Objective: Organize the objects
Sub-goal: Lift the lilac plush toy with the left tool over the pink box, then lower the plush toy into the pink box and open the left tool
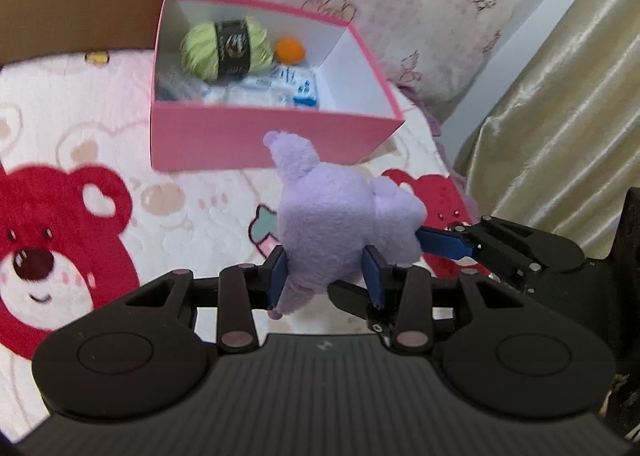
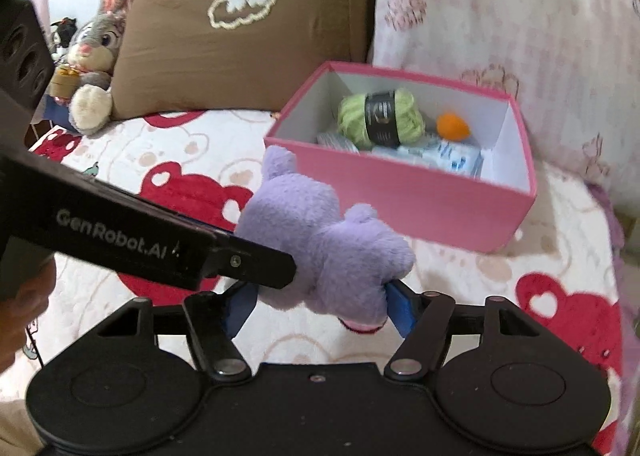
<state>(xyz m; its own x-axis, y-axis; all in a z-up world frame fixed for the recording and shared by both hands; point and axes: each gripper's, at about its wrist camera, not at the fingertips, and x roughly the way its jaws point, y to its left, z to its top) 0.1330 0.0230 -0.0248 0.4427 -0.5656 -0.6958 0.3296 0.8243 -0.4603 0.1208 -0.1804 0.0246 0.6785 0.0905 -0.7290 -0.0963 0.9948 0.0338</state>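
Observation:
A purple plush toy (image 1: 332,212) is held above the bed, in front of an open pink box (image 1: 256,136). My left gripper (image 1: 326,276) is shut on its lower part, blue pads on both sides. My right gripper (image 2: 320,300) is shut on the same plush toy (image 2: 320,240) from the other side; it shows at the right of the left wrist view (image 1: 448,242). The pink box (image 2: 400,192) holds a green yarn skein (image 1: 224,46), an orange ball (image 1: 289,50) and white and blue packets (image 1: 276,90).
The bed has a pink blanket with red bears (image 1: 60,216). A brown cushion (image 2: 240,36) and a floral pillow (image 2: 500,16) stand behind the box. A grey bunny plush (image 2: 94,56) sits at the far left. A gold curtain (image 1: 560,96) hangs at the right.

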